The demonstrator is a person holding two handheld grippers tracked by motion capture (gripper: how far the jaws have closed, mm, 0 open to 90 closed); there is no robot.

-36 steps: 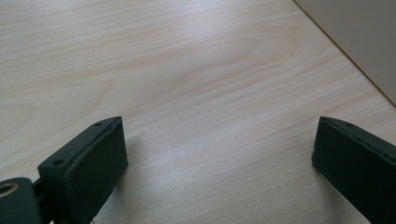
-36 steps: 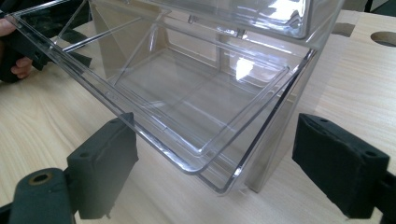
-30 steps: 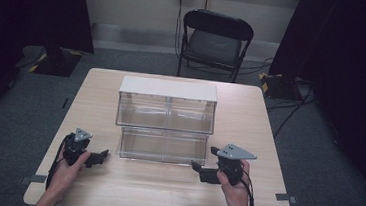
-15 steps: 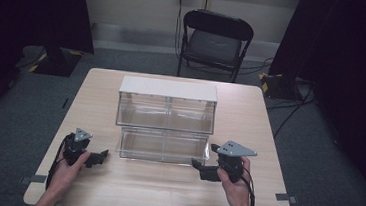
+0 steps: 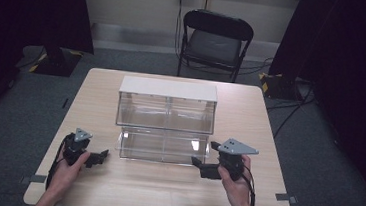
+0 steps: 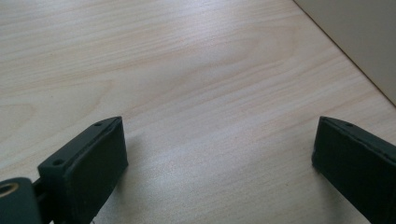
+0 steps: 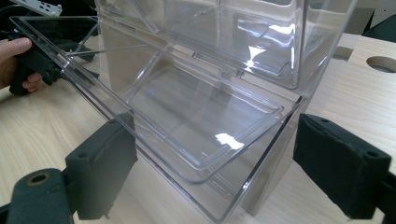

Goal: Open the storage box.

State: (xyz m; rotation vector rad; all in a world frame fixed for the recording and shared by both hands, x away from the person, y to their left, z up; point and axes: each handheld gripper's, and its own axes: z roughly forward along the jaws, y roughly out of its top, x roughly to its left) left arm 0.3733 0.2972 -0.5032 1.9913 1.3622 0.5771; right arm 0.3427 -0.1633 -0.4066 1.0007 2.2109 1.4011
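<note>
High view first: we hold the left gripper (image 5: 97,158) in the lower left of the frame, resting low over the table (image 5: 163,191), and the right gripper (image 5: 204,166) in the lower right, just at the front right corner of the clear plastic bin (image 5: 165,124). The bin sits at the centre of the frame, a two-tier transparent box with a white top (image 5: 168,88) and a lower drawer-like tray pulled toward us. Above it, in the upper centre, a black folding chair (image 5: 214,43) stands on the floor beyond the table.

From the left gripper view we see our jaws spread wide, one at the lower left of the frame and one at the lower right, with bare wood grain between them. They grip nothing; whether they touch the tabletop we cannot tell. The table edge cuts across the upper right corner.

From the right gripper view our jaws also stand wide apart, at the lower left and lower right of the frame. The near corner of the clear plastic bin (image 7: 205,116) lies between them, its open lower tray reaching toward the upper left. The left-hand jaw sits just beside the tray's front wall, perhaps against it; the other jaw is apart from the bin's side wall. Our left hand (image 7: 18,60) with its gripper appears through the plastic at the upper left.
</note>
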